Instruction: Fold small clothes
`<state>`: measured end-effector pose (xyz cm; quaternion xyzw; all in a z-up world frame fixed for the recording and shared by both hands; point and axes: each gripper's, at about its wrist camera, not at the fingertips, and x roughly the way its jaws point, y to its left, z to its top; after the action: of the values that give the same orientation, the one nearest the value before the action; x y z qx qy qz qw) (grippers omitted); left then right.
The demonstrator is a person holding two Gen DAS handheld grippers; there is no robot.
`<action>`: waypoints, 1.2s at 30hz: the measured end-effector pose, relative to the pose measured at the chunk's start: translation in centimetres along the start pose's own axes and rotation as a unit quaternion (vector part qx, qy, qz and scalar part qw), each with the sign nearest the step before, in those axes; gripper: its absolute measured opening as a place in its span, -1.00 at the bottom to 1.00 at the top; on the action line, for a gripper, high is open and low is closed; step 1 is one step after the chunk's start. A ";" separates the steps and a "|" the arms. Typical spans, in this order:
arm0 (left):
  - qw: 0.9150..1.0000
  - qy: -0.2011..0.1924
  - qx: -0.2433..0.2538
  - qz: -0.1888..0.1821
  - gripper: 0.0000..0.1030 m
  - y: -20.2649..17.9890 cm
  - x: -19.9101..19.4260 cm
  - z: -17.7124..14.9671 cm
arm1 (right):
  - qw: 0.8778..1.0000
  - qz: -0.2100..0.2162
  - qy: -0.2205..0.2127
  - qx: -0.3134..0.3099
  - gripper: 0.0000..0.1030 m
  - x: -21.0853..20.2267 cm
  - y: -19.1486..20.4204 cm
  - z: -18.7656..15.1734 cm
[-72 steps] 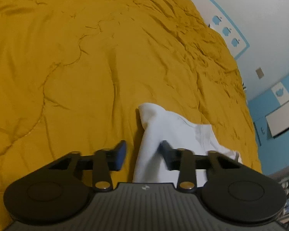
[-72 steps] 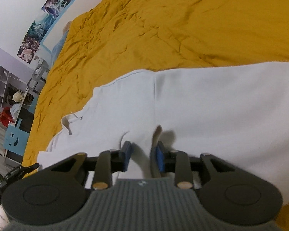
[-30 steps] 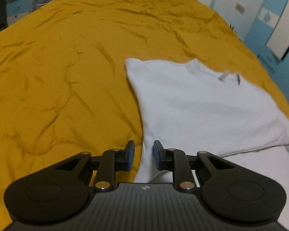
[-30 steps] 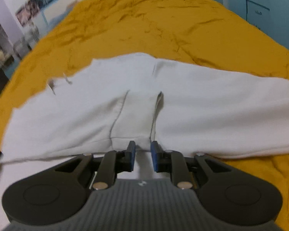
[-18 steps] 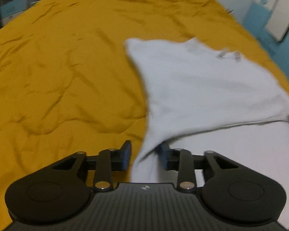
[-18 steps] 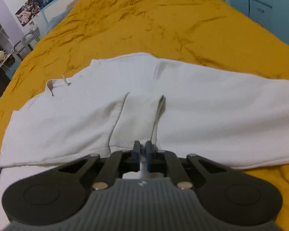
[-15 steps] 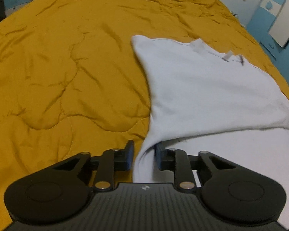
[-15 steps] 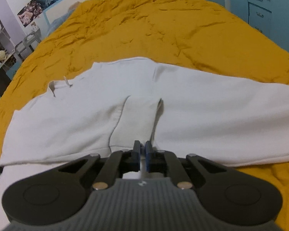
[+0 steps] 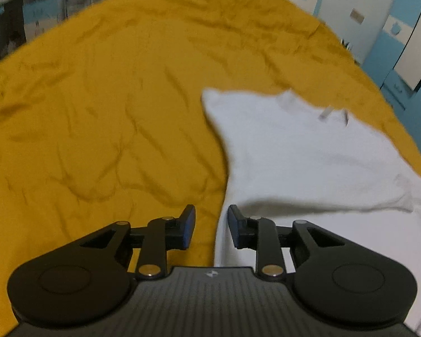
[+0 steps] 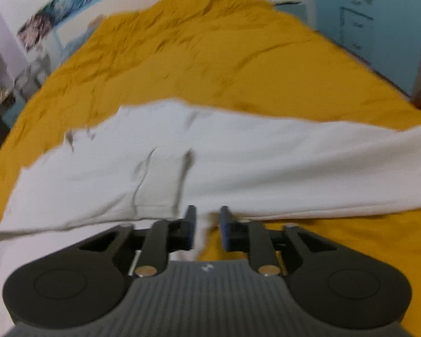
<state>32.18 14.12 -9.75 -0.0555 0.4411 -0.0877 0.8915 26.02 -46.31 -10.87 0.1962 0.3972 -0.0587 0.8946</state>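
1. Nearest, the left tongs (image 9: 209, 226) gape open, empty, at the white T-shirt's (image 9: 308, 151) edge.
2. The right tongs (image 10: 206, 226) are parted too, gripping nothing.
3. Beyond, the shirt lies on the mustard bedspread (image 9: 98, 98), one fold apparently made; more folding remains.

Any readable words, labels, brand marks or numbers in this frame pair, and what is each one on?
No readable text in either view.
Small white emblem on the left tool's grey ribbed body: a mark, not letters.
Same emblem on the right tool: blurred.
Neck tag on the white cotton T-shirt: too blurred to read.
Wall posters beyond the mustard quilted bedspread: pictures, blurred.
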 end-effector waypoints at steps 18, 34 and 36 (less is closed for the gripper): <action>0.999 -0.033 0.002 0.035 -0.23 -7.8 0.7 2.5 | 0.931 -0.049 -0.089 0.351 0.04 -11.1 -32.9 -0.6; 0.997 -0.002 0.023 0.067 -0.23 -10.6 2.7 2.4 | 0.921 -0.015 -0.144 0.362 -0.96 -9.8 -35.5 1.3; 0.998 -0.006 0.015 0.064 -0.23 -10.1 2.4 2.5 | 0.934 -0.011 -0.163 0.319 -0.96 -12.1 -33.1 3.9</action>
<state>34.49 3.84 -8.32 -0.0143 0.4370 -0.0371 0.8986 11.86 -78.81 -9.69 0.4541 0.2084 -0.2236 0.8369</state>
